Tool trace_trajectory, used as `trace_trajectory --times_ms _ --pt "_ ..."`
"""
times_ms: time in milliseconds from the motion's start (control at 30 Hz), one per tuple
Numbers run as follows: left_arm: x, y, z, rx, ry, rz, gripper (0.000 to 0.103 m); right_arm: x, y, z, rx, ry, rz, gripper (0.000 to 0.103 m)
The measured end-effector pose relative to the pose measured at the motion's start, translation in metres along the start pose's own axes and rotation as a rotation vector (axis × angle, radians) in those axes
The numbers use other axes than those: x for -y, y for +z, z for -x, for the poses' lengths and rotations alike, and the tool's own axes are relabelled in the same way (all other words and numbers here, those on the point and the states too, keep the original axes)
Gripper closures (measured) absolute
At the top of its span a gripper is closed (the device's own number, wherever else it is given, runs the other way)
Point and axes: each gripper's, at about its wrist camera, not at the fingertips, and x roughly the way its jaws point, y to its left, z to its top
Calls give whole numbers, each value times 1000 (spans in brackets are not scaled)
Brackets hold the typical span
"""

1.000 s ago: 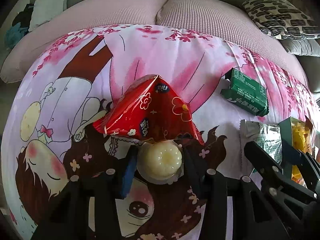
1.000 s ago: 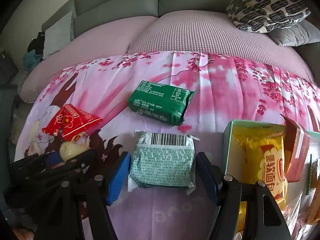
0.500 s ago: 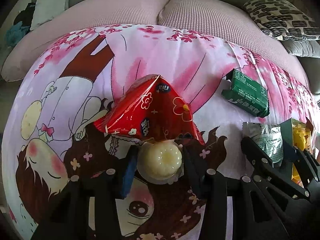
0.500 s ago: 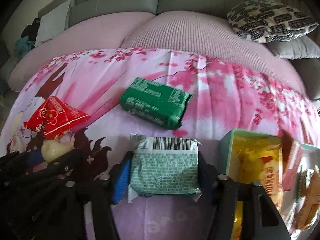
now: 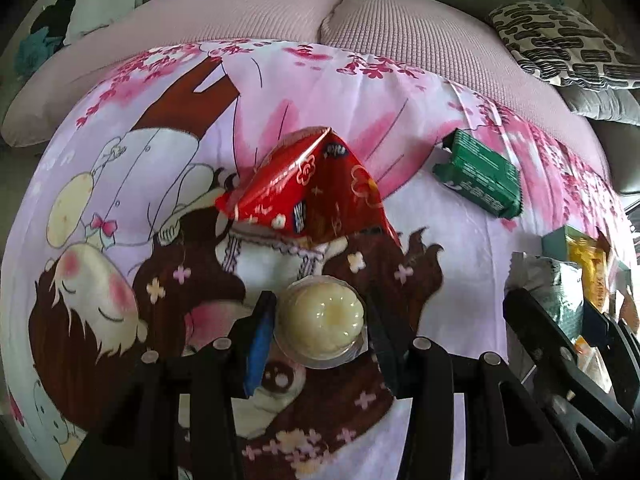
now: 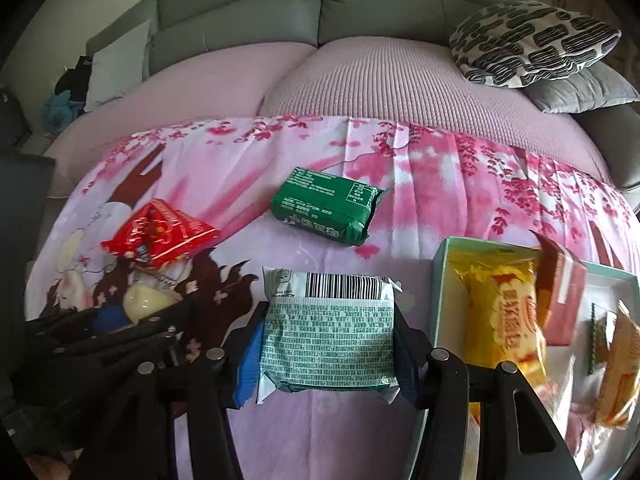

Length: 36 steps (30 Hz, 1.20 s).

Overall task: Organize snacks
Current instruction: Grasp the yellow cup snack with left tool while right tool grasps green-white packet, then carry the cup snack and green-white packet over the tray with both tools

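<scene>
Left wrist view: my left gripper (image 5: 320,320) clasps a pale jelly cup (image 5: 322,322), just below the red snack bag (image 5: 308,196) on the printed cloth (image 5: 120,160).

Right wrist view: my right gripper (image 6: 326,344) — jaws closing — pinches a mint-patterned packet (image 6: 326,336) beside the teal box (image 6: 440,280); a green packet (image 6: 324,206) lies beyond.

Both wrist views near, angled down – share red packet (image 5: 308,188), green packet (image 6: 326,206).
</scene>
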Motion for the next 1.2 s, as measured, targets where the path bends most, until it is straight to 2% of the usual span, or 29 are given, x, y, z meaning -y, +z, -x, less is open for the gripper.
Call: trace_trajectory --times_ms 333,633,933,1200 --pt "11 -20 35 34 -56 -27 55 10 -21 55 72 14 -46 45" --pt "36 -29 71 119 -94 -92 55 36 -36 98 145 24 -126 45" --pt "71 -22 90 185 -127 -158 55 81 -42 105 159 24 -241 45" --pt "121 -23 103 221 -159 -255 55 147 -51 118 187 -63 -371 45"
